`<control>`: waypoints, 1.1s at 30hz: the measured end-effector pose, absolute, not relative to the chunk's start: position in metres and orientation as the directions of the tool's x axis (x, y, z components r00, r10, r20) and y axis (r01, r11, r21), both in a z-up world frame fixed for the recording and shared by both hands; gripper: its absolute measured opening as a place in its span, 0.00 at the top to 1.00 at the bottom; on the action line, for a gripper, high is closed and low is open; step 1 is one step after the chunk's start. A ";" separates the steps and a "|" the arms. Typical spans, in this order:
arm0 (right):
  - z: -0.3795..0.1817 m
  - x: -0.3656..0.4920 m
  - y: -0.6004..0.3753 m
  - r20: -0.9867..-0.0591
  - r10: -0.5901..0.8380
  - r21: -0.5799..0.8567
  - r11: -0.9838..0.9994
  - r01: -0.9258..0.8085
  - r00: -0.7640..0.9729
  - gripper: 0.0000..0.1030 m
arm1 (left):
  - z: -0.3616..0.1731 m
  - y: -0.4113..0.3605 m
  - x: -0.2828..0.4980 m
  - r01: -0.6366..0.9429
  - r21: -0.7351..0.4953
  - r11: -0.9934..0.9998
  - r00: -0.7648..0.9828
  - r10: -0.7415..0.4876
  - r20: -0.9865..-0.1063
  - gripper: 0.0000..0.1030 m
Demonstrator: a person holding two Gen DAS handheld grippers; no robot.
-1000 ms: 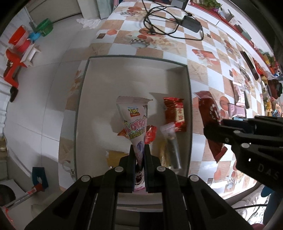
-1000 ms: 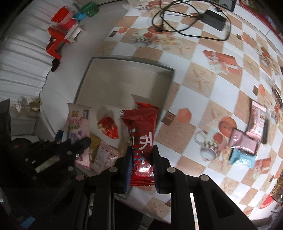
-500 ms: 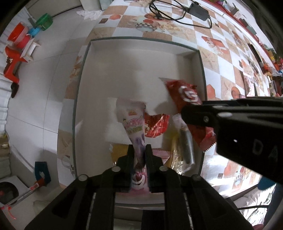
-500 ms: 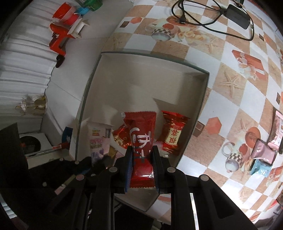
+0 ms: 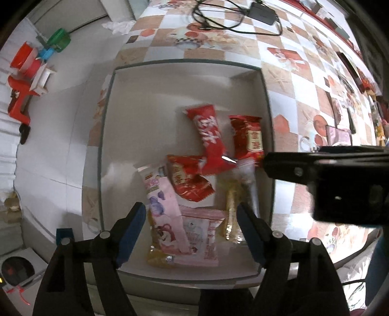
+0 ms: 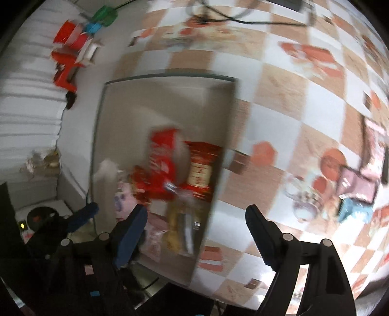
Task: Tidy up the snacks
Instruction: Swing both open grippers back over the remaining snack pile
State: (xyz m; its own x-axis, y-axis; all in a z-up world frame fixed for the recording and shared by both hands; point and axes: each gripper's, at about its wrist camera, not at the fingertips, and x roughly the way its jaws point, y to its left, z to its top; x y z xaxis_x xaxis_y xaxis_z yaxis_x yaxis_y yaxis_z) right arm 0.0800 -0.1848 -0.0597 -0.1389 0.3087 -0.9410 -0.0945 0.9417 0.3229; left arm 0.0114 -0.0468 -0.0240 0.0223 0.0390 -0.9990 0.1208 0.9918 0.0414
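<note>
The left gripper (image 5: 190, 220) is seen pointing straight down into a shallow grey tray (image 5: 107, 136), its blue-padded jaws opening and nothing pressed by them. Directly below and between the spread fingers a pink cartoon-printed snack packet (image 5: 167, 214) is seen lying loose in the tray, over a second pink packet (image 5: 206, 233) and a yellow one (image 5: 229, 214). Just beyond the fingertips a small red packet (image 5: 188, 181) is laid, and farther still a long red wafer bar (image 5: 209, 141), blurred, is seen beside a red-and-gold packet (image 5: 250, 138) near the tray's right wall. The right gripper (image 6: 195, 223) is shown with jaws opening very wide and nothing held between them; its left finger is seen over the tray's near end, its right finger over the checked tablecloth (image 6: 279, 102). The same red wafer bar (image 6: 160, 158) is seen beyond its fingertips, lying free in the tray, though the view is blurred. Beyond the tray a black cable (image 5: 218, 17) is draped across the cloth.
</note>
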 end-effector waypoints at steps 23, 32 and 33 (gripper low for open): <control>-0.119 0.049 -0.439 -0.983 0.130 0.030 0.813 0.581 -0.131 0.00 | -0.021 -0.137 -0.010 0.326 0.017 0.945 -0.044 0.033 -0.999 0.22; -0.135 0.077 -0.442 -0.985 0.101 0.012 0.852 0.524 -0.143 0.00 | -0.025 -0.158 -0.018 0.372 0.040 0.928 -0.062 0.067 -0.996 0.22; -0.138 0.075 -0.442 -0.983 0.098 0.007 0.860 0.510 -0.152 0.00 | -0.026 -0.161 -0.018 0.375 0.039 0.926 -0.065 0.068 -0.996 0.22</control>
